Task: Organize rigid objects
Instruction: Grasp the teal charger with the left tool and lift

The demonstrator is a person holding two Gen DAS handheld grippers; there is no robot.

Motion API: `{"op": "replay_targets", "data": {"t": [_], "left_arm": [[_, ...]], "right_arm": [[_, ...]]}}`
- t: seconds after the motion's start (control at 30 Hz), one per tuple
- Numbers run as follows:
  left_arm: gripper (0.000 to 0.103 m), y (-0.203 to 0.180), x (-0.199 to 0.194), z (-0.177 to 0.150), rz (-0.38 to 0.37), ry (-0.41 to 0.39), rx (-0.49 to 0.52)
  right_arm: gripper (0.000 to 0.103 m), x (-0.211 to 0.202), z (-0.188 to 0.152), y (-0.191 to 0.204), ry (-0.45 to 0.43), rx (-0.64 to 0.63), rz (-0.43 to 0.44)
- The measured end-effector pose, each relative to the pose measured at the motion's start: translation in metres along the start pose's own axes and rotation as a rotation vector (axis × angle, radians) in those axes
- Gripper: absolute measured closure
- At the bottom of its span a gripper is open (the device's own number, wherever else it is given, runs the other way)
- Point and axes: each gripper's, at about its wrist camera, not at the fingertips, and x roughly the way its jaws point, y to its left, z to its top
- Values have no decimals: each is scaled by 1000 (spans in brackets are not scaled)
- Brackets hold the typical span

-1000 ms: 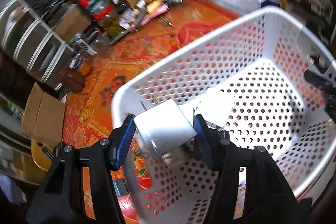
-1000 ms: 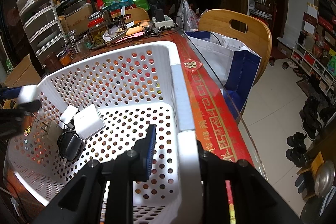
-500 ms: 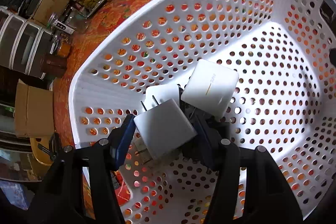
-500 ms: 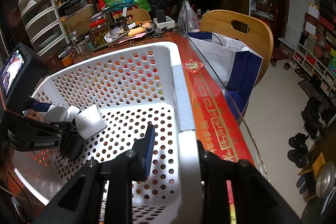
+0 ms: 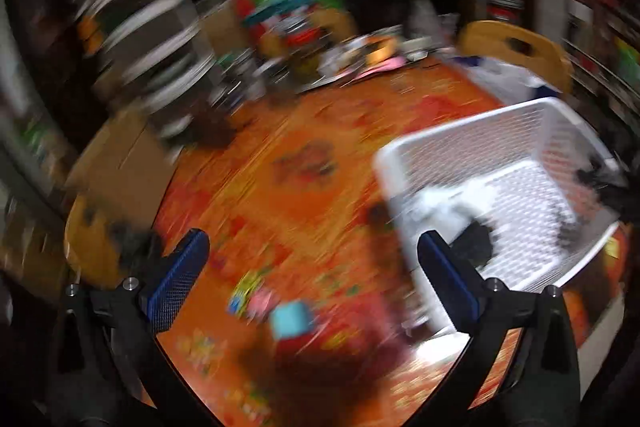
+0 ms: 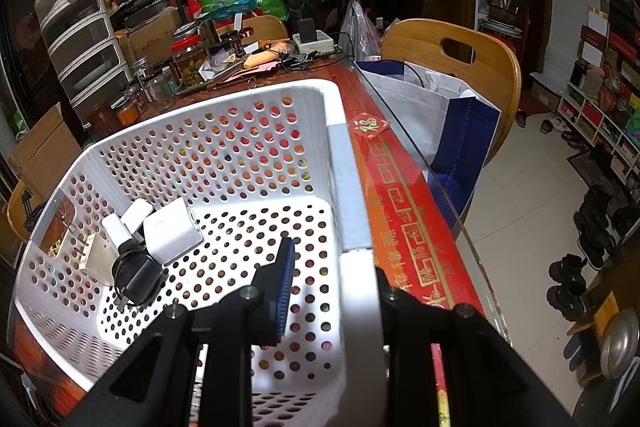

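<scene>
A white perforated basket stands on the orange patterned table. In its left corner lie three white chargers, a beige plug and a black adapter. My right gripper is shut on the basket's near right wall, one blue pad inside. In the heavily blurred left wrist view, my left gripper hangs over the table left of the basket, its jaws opening wide with nothing between them. A small blue thing lies on the cloth below it.
Jars, cables and clutter crowd the table's far end, with plastic drawers and a cardboard box at the left. A wooden chair and a blue-and-white bag stand beyond the glass table edge at the right.
My left gripper let go of the white charger inside the basket, opened wide and swung out left over the table. The right gripper has stayed on the basket wall.
</scene>
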Motion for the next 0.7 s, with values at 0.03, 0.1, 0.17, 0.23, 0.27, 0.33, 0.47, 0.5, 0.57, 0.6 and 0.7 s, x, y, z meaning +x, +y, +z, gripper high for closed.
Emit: {"op": "replay_targets", "data": {"t": [0.03, 0.1, 0.17, 0.23, 0.27, 0.33, 0.47, 0.5, 0.57, 0.6, 0.7], "left_arm": [[0, 17, 12, -17, 13, 33, -44], [0, 36, 37, -43, 26, 98, -92], [0, 48, 65, -73, 2, 165, -141], [0, 50, 88, -90, -23, 220, -164], [0, 46, 94, -96, -29, 228, -169], [0, 37, 104, -104, -34, 246, -171], [0, 33, 122, -104, -61, 265, -196], [0, 33, 129, -104, -58, 271, -204], [0, 33, 139, -104, -52, 291, -225], [1, 32, 145, -104, -58, 299, -237], [6, 28, 156, -103, -63, 312, -261]], "right_arm": [[78, 0, 0, 0, -1, 0, 0], [78, 0, 0, 0, -1, -1, 0], [78, 0, 0, 0, 0, 0, -1], [78, 0, 0, 0, 2, -1, -3], [78, 0, 0, 0, 2, 0, -3], [78, 0, 0, -1, 3, 1, -5], [78, -1, 0, -1, 4, 6, -9], [78, -1, 0, -1, 5, 7, -9], [78, -1, 0, -1, 6, 7, -11], [78, -1, 0, -1, 7, 6, -12], [79, -1, 1, -1, 10, 2, -17]]}}
